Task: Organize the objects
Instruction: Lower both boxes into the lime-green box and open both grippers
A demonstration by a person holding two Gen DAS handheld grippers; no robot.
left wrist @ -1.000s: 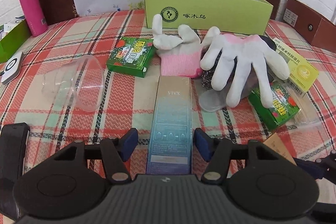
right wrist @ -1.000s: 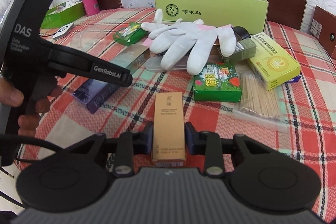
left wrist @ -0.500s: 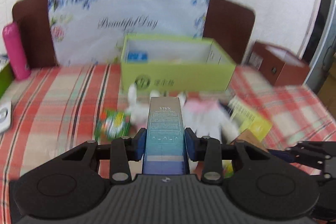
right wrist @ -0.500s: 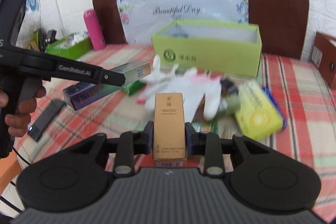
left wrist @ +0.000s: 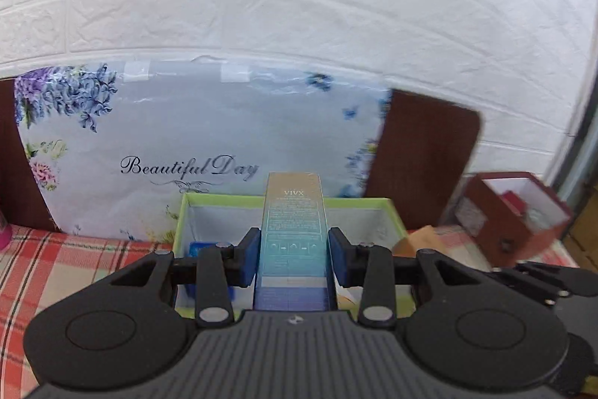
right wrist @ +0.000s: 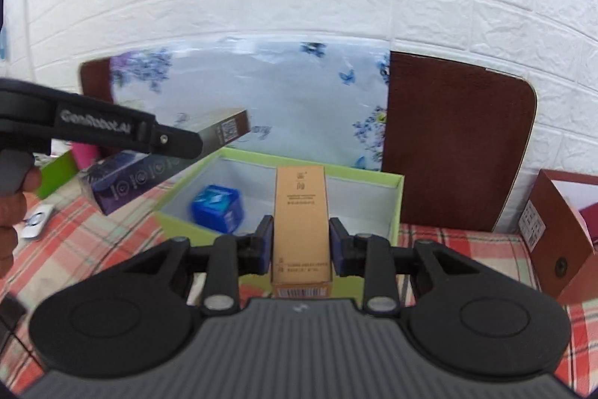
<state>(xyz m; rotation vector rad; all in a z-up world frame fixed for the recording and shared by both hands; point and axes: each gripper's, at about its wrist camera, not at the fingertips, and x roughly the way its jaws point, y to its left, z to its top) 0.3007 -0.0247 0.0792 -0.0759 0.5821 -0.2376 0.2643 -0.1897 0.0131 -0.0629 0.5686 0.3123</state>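
Observation:
My left gripper (left wrist: 294, 257) is shut on a long teal-and-blue VIVX box (left wrist: 293, 212), which it holds off the table, pointing at the open green box (left wrist: 224, 199). The right wrist view shows this left gripper (right wrist: 187, 144) from the side, carrying the long box (right wrist: 127, 182) at the green box's left corner. My right gripper (right wrist: 301, 245) is shut on a tan carton (right wrist: 301, 212), raised before the green box (right wrist: 396, 208). Inside the green box lies a small blue box (right wrist: 218, 208).
A floral "Beautiful Day" bag (left wrist: 187, 144) and brown chair backs (right wrist: 456, 144) stand behind the green box. A brown open box (right wrist: 560, 230) sits at the right. A pink bottle (right wrist: 82, 152), a green tray (right wrist: 56, 174) and a white device (right wrist: 37, 221) lie left on the plaid cloth (left wrist: 74, 268).
The left gripper closed on the long box and lifted it. Both grippers rose off the table with their boxes and moved forward to the green box; the gloves and small boxes dropped out of view.

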